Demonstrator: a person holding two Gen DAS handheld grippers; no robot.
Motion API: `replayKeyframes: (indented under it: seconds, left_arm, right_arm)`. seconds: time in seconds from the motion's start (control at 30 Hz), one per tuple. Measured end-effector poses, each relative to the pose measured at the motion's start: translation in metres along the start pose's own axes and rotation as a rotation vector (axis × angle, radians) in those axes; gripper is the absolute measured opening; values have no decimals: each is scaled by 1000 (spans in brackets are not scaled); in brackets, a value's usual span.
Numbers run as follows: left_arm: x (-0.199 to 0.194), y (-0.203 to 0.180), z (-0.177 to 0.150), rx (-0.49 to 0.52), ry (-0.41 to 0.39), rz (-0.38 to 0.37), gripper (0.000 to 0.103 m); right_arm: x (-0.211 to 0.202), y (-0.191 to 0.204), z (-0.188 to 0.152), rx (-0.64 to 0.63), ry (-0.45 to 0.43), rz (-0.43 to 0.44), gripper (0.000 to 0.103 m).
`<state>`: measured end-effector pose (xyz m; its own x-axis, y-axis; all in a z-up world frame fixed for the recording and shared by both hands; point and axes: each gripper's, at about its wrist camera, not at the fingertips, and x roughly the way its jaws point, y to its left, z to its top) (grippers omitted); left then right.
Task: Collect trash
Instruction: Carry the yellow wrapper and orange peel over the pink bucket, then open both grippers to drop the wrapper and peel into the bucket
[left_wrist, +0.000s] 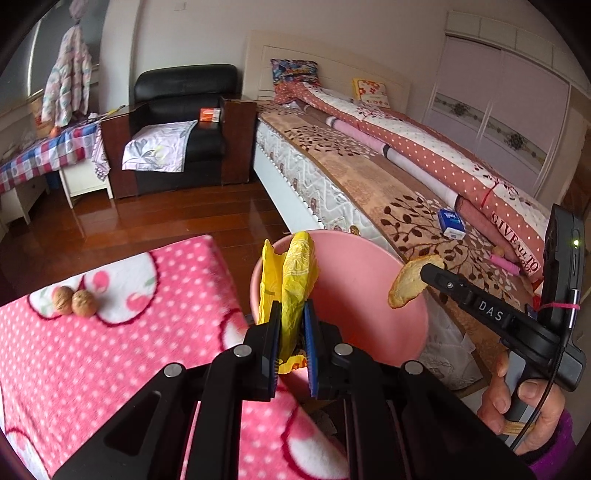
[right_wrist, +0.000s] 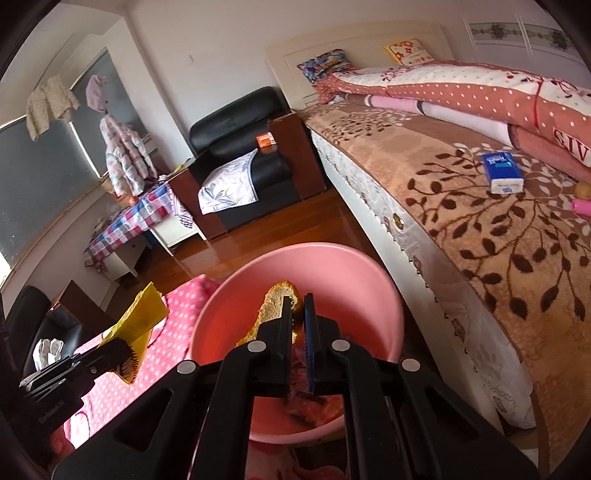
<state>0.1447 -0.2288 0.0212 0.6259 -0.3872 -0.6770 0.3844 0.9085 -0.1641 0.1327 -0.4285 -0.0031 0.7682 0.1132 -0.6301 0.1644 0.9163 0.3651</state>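
While two walnuts (left_wrist: 75, 302) are lying on the pink dotted blanket (left_wrist: 110, 369), a yellow wrapper (left_wrist: 295, 273) is being pinched by the left gripper (left_wrist: 291, 314) at the pink basin (left_wrist: 362, 266) (rim side), and an orange peel (left_wrist: 408, 282) is being clamped over it by the right gripper (right_wrist: 298, 308).

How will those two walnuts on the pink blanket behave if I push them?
The walnuts look round and hard-shelled, so they would likely roll; the fleecy pink blanket may slow them. A claw might squeeze one out sideways.
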Motion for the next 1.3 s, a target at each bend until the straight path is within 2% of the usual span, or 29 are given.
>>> replayKeyframes:
  seconds: [0.4, 0.8, 1.13, 1.3]
  left_arm:
    - [51, -22, 1, 27, 81, -2, 11]
    - [70, -23, -3, 16, 118, 17, 13]
    - [68, -18, -4, -5, 118, 24, 43]
    - [64, -16, -6, -12, 113, 30, 47]
  right_arm:
    - [23, -9, -7, 12, 52, -8, 6]
    - [36, -9, -14, 5, 89, 9, 6]
    - [38, -9, -15, 5, 94, 15, 6]
    - [39, -10, -16, 7, 99, 11, 6]
